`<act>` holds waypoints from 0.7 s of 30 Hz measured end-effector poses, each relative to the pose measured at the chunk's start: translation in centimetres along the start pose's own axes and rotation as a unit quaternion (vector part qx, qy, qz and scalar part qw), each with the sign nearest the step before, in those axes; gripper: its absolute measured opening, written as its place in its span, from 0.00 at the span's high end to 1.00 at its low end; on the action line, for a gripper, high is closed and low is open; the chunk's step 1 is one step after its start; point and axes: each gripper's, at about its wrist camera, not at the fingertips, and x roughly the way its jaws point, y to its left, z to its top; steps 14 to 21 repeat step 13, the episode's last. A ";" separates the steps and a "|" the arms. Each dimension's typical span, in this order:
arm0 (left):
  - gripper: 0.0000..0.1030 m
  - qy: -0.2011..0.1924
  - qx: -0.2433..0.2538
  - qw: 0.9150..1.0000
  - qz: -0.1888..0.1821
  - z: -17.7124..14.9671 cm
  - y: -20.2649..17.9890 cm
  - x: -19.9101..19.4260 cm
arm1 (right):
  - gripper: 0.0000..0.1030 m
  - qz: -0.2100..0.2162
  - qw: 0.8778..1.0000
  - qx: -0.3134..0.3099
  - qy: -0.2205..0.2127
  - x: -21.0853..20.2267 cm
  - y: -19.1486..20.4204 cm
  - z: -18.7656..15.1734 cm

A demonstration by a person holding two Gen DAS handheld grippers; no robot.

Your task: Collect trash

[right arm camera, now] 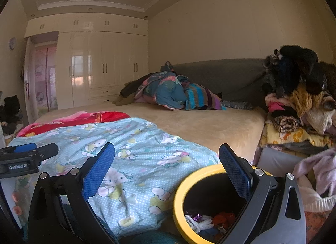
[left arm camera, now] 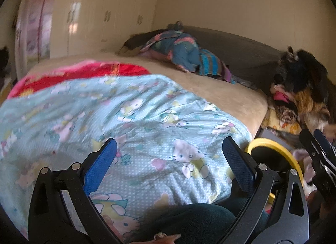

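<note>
Beige bed [left arm camera: 220, 88] fills the left wrist view, with 1 blue cartoon quilt [left arm camera: 126, 122] under the left gripper [left arm camera: 169, 149], jaws spread, empty. Right wrist view: right gripper [right arm camera: 167, 153] spread, empty; at 5 o'clock, 1 yellow-rimmed bin [right arm camera: 178, 200] holding trash [right arm camera: 210, 219], white, red and purple scraps.

You face a wide bed [right arm camera: 210, 126] with a tan plush cover. On it lie a pale blue cartoon-cat quilt [right arm camera: 134, 160] at the near edge, a red blanket [right arm camera: 84, 119] just behind — and a bundle of colourful bedding [right arm camera: 174, 93] by the grey headboard [right arm camera: 226, 78].
</note>
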 end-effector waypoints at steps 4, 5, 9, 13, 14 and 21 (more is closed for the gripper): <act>0.10 0.021 -0.062 0.997 0.040 0.8 6.1 0.1 | 0.06 0.074 0.997 -0.010 0.011 2.3 4.7 2.3; 0.10 0.022 -0.075 0.995 0.062 0.9 8.0 -0.1 | 0.06 0.108 0.994 -0.010 0.020 3.2 6.9 2.9; 0.10 0.037 -0.133 0.962 0.233 0.5 20.4 -1.3 | 0.06 0.228 0.966 -0.037 0.116 8.3 17.7 3.5; 0.10 0.090 -0.199 0.901 0.375 -1.7 32.9 -2.3 | 0.06 0.306 0.917 -0.078 0.245 14.0 30.0 0.2; 0.10 0.090 -0.199 0.901 0.375 -1.7 32.9 -2.3 | 0.06 0.306 0.917 -0.078 0.245 14.0 30.0 0.2; 0.10 0.090 -0.199 0.901 0.375 -1.7 32.9 -2.3 | 0.06 0.306 0.917 -0.078 0.245 14.0 30.0 0.2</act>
